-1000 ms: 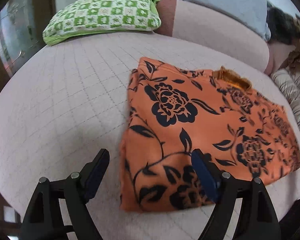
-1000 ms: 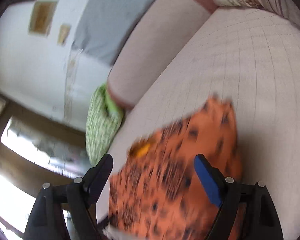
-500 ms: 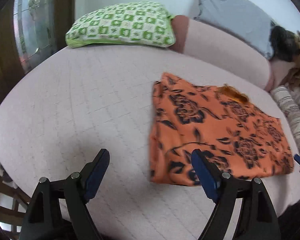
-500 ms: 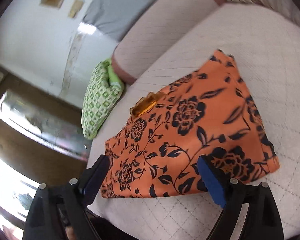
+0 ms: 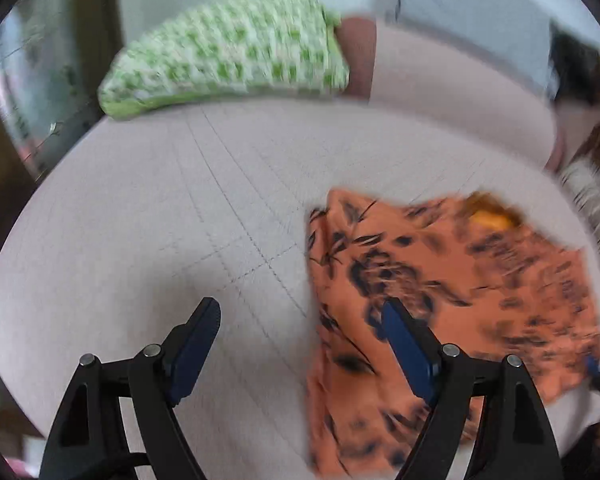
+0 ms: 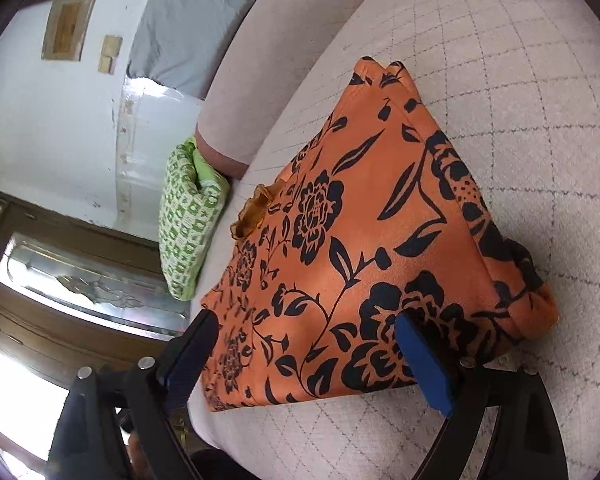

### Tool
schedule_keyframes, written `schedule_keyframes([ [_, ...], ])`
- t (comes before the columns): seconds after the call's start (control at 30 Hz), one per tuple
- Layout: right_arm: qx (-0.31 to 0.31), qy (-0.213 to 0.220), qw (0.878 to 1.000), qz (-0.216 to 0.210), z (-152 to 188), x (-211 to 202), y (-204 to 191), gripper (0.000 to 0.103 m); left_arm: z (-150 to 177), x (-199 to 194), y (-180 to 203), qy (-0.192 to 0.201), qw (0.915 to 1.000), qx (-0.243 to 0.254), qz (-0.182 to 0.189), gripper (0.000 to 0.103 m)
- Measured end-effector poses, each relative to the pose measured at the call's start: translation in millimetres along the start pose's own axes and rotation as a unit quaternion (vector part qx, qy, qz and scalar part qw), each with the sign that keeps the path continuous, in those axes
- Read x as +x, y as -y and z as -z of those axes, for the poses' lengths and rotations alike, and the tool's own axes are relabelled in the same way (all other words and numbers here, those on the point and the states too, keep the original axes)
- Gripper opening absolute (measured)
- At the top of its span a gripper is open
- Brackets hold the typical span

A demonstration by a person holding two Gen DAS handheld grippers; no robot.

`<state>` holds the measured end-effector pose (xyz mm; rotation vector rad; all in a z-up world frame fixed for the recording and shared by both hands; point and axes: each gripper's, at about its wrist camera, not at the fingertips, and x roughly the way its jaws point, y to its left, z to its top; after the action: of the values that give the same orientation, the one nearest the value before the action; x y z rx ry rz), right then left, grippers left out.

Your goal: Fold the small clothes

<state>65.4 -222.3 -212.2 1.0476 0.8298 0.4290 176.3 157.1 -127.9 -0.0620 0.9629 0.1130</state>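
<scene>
L gripper [image 5: 300, 324]: jaws spread wide, nothing between the pads. L-wrist view is motion-blurred. Its left pad sits over bare quilted mattress [image 5: 160, 208]; its right pad overlaps the near-left part of the folded orange garment [image 5: 452, 280] in the picture, contact cannot be told. Most of the garment lies to the right of the jaw gap, with its left edge falling inside the gap, close to the right pad. Ahead of the jaws and well apart: green-white checked pillow [image 5: 228, 52], resting at the far edge of the mattress against a pale bolster [image 5: 452, 80].

R gripper [image 6: 306, 344]: jaws spread wide, pads not pressing anything. Garment [image 6: 364, 216] lies flat on the mattress [image 6: 520, 100], folded to a rough rectangle, orange w/ black floral print, directly ahead of and between the jaws. Near edge of the fold runs across the gap; left pad is at the garment's near-left corner, right pad over its near edge. An amber-coloured ruffle or tag [image 6: 254, 210] sticks out at the garment's left side, ahead of the left pad. Pillow [image 6: 188, 220] is ahead-left of the jaws, near the garment but apart from it. Bolster [image 6: 260, 80] runs along the mattress beyond.
</scene>
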Motion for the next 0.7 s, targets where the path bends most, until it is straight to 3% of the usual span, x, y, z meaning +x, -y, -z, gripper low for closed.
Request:
schedule_keyframes([
  [0.03,0.006,0.001,1.000,-0.007,-1.2,-0.3,2.6,0.092,0.8,28.5,-6.2,-0.052,0.9982,-0.002,-0.029,0.083],
  [0.07,0.011,0.001,1.000,-0.011,-1.5,0.4,4.1,0.092,5.8,41.0,-16.8,-0.071,0.9970,-0.023,-0.021,0.084],
  [0.1,0.012,0.001,1.000,-0.014,-2.3,-1.2,5.2,0.092,6.2,37.5,-23.4,-0.058,0.9975,-0.041,-0.008,0.084],
  [0.2,0.008,0.001,1.000,-0.019,-1.8,-2.9,6.4,0.092,0.2,11.6,-28.4,-0.020,0.9983,-0.050,-0.021,0.083],
  [0.3,0.012,0.001,1.000,-0.023,-4.1,-1.9,6.4,0.092,-20.3,-1.5,-15.4,0.019,0.9995,-0.024,0.001,0.083],
  [0.4,0.016,-0.001,0.999,-0.029,-7.0,-1.2,8.9,0.092,-40.1,20.3,-2.3,0.015,0.9998,-0.002,0.015,0.083],
  [0.43,0.016,-0.002,0.999,-0.030,-7.2,-0.8,8.7,0.092,-45.3,34.2,-1.7,0.002,1.0000,0.001,0.003,0.083],
  [0.5,0.014,-0.002,0.999,-0.029,-7.1,-0.7,8.3,0.092,-56.7,70.9,-6.9,-0.038,0.9972,-0.016,-0.063,0.083],
  [0.53,0.013,-0.003,1.000,-0.029,-7.5,-0.5,7.9,0.092,-56.4,77.3,-15.6,-0.049,0.9959,-0.036,-0.067,0.083],
  [0.6,0.009,-0.003,1.000,-0.027,-6.3,-2.4,6.5,0.092,-54.4,64.3,-25.6,-0.033,0.9951,-0.067,-0.065,0.083],
  [0.7,0.009,0.007,1.000,-0.021,-5.2,-7.1,4.1,0.092,-41.6,18.2,-18.7,0.029,0.9966,-0.040,-0.066,0.083],
])
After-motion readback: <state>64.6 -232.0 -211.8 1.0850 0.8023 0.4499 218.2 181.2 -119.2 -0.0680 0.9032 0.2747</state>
